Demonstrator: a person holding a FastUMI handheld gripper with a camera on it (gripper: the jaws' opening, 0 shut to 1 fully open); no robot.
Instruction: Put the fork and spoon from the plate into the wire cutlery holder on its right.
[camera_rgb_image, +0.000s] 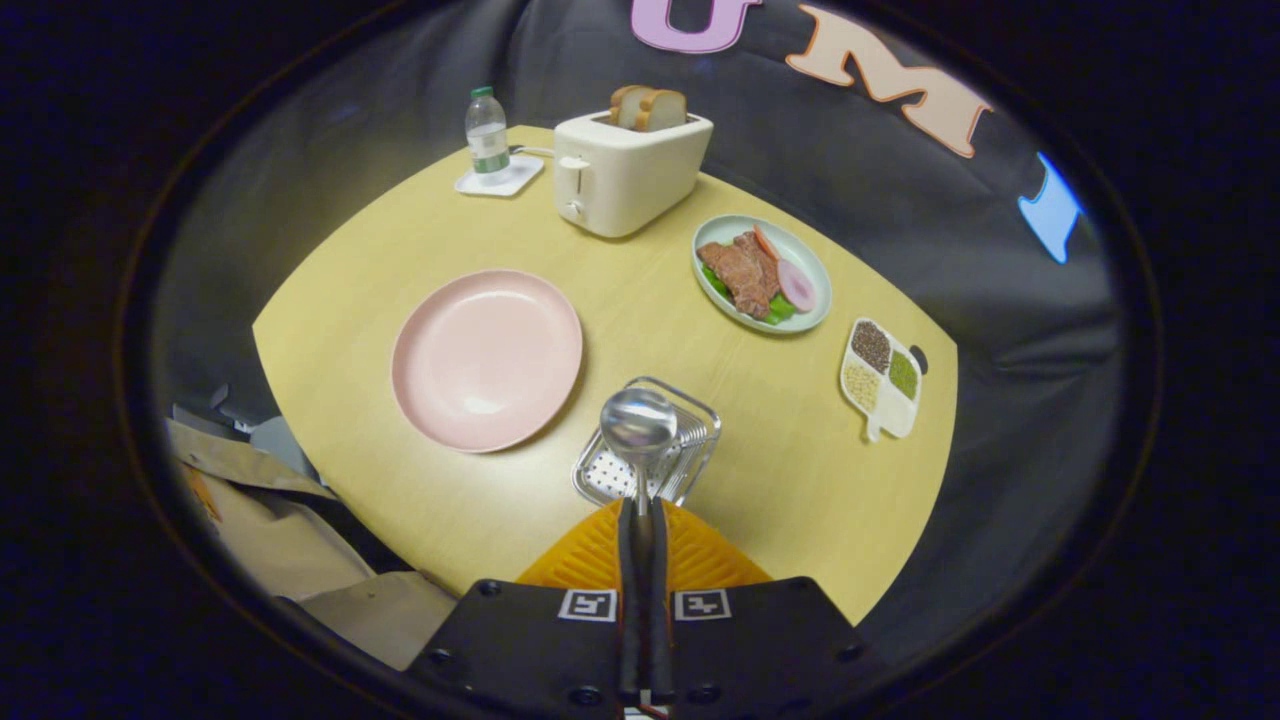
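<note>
The tongs (641, 505) were closed on the handle of the spoon (638, 425), whose bowl stood just ahead of them, over the wire cutlery holder (690, 450); the holder sat on the worktop (800, 480), just right of the plate (487, 358); beyond the plate stood a toaster (625, 175) with bread slices (650, 108) in its slots; left of the toaster a bottle (487, 135) stood on a coaster (500, 180); right of the toaster lay a dish of food (763, 272); further right and nearer lay a divided tray (880, 378); cardboard (270, 530) lay off the worktop's left edge.
</note>
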